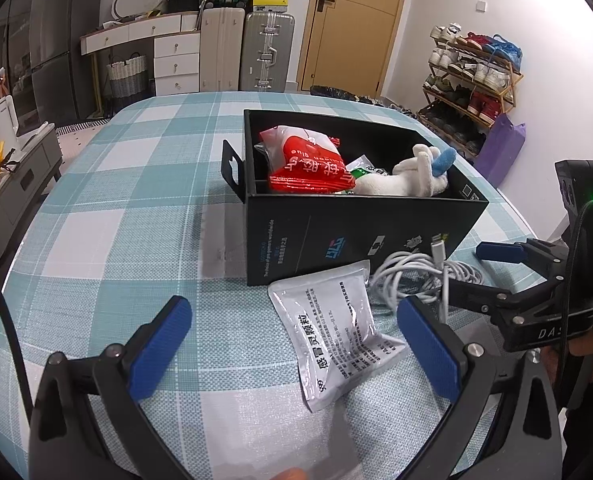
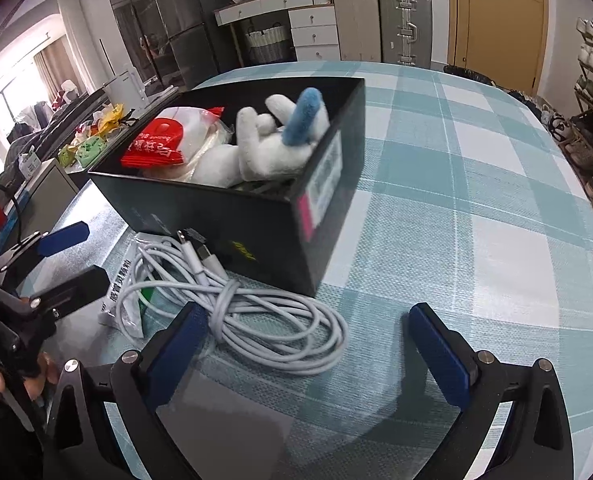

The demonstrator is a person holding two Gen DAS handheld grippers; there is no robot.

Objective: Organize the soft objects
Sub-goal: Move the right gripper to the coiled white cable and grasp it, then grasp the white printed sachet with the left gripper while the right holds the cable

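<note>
A black box (image 1: 336,232) stands on the checked tablecloth and holds a red packet (image 1: 308,166) and a white plush toy with a blue ear (image 1: 412,176). In front of it lie a silver medicine sachet (image 1: 332,332) and a coiled white cable (image 1: 412,280). My left gripper (image 1: 296,344) is open, its blue pads either side of the sachet. My right gripper (image 2: 312,344) is open just above the cable (image 2: 248,304), next to the box (image 2: 264,220). The plush toy (image 2: 264,148), the red packet (image 2: 156,148) and the sachet (image 2: 124,300) also show in the right wrist view.
The table (image 1: 136,208) has a teal and white checked cloth. Behind it stand suitcases (image 1: 248,52), a white drawer unit (image 1: 176,64) and a door. A shoe rack (image 1: 472,80) is at the right. A low cabinet (image 1: 12,184) stands to the left.
</note>
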